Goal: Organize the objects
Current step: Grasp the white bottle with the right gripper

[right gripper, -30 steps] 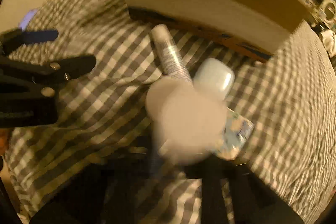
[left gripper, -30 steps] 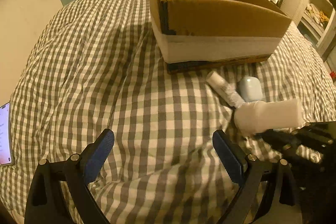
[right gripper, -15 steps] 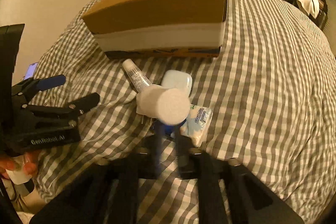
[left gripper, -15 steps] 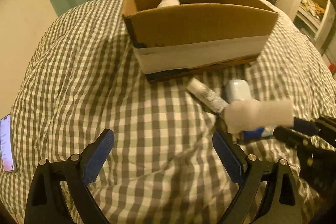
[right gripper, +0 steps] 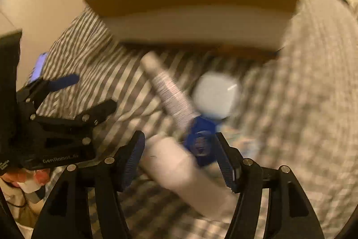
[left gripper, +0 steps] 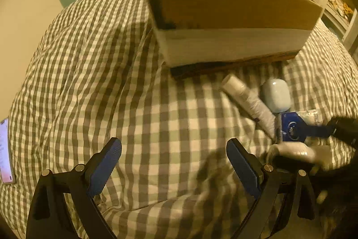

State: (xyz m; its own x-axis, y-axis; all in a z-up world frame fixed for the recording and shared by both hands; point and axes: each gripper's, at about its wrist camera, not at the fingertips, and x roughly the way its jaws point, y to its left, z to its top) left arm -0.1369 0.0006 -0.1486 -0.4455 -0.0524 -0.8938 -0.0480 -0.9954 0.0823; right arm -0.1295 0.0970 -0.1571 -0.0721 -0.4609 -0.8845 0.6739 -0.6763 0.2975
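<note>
While the right gripper [right gripper: 181, 156] stands wide apart around, not clamping, the white cylindrical plastic bottle [right gripper: 179, 169] at lower centre, the left gripper [left gripper: 174, 161] gapes empty. Risk: the bottle rolling across the soft checked bedcover [left gripper: 89, 73], short of the brown cardboard box [left gripper: 223, 10] at top.

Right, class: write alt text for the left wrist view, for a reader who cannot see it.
An open left gripper hovers over a checked bedspread, holding nothing. Ahead stands a cardboard box; before it, at right, lie a white tube and a pale case.
</note>
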